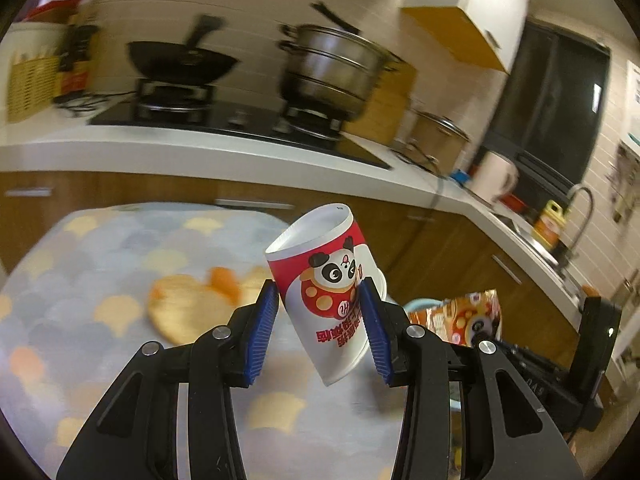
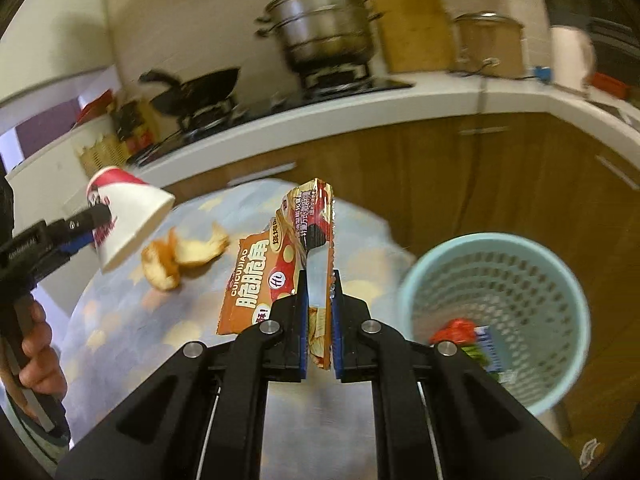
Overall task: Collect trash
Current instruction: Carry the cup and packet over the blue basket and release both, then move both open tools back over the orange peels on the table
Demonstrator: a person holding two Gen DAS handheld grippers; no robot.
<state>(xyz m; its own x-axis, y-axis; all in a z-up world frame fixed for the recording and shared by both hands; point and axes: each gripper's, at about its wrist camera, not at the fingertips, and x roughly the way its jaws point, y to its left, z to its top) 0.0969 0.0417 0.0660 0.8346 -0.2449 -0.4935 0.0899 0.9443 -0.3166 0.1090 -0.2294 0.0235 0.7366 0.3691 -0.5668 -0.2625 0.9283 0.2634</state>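
Note:
My left gripper (image 1: 320, 300) is shut on a red and white paper cup (image 1: 328, 292) with a panda print, held tilted above the table; the same cup (image 2: 124, 220) shows at the left of the right wrist view. My right gripper (image 2: 319, 280) is shut on an orange snack bag (image 2: 280, 264), lifted off the table with its crumpled top sticking up. The snack bag (image 1: 464, 316) also shows at the right of the left wrist view. Orange peel (image 2: 180, 256) lies on the table (image 2: 120, 320). A pale blue mesh waste basket (image 2: 496, 280) stands to the right on the floor.
The basket holds a red wrapper (image 2: 456, 330) and a blue and green packet (image 2: 486, 348). Behind the table runs a white counter (image 1: 200, 148) with a hob, a black wok (image 1: 180, 62) and a steel steamer pot (image 1: 332, 72). A hand (image 2: 40, 356) grips the left tool's handle.

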